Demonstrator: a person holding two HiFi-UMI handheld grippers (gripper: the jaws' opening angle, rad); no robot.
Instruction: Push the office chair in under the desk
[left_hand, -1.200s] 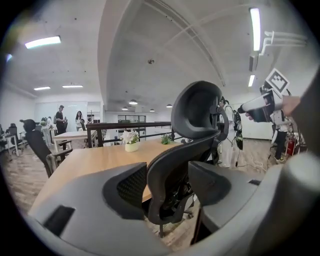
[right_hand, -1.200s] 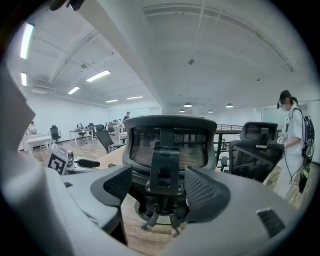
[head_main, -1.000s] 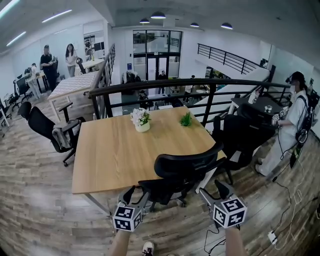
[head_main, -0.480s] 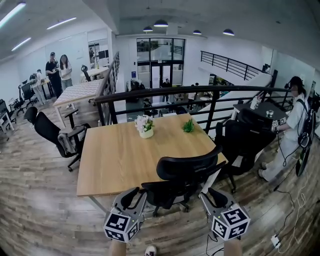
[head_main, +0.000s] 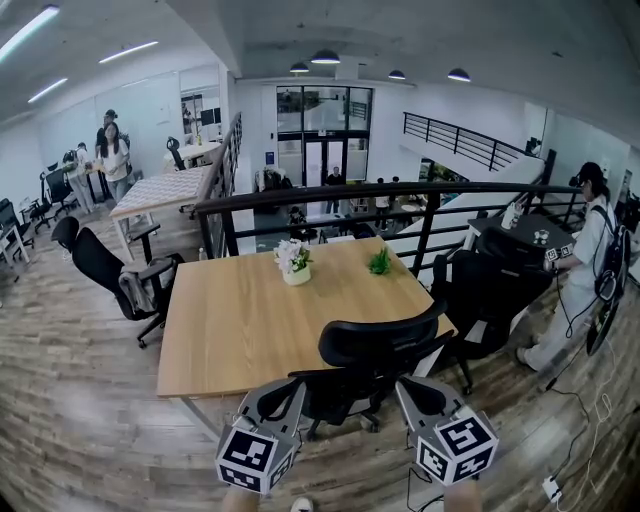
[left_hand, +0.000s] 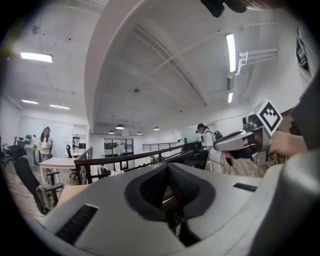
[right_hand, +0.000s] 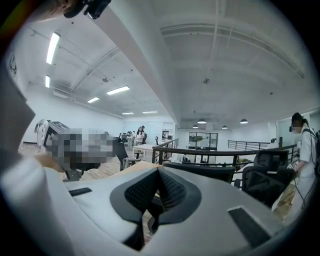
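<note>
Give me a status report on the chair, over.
Left gripper, right gripper: jaws shut, empty. Office chair at desk edge, not fully under. Second black chair close at its right.

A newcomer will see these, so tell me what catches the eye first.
The black office chair stands at the near edge of the wooden desk, backrest toward the camera. Just below it in the head view, the left hand-held gripper and the right hand-held gripper point at it, jaws shut on nothing. A white flower pot sits at the desk's far side.
</note>
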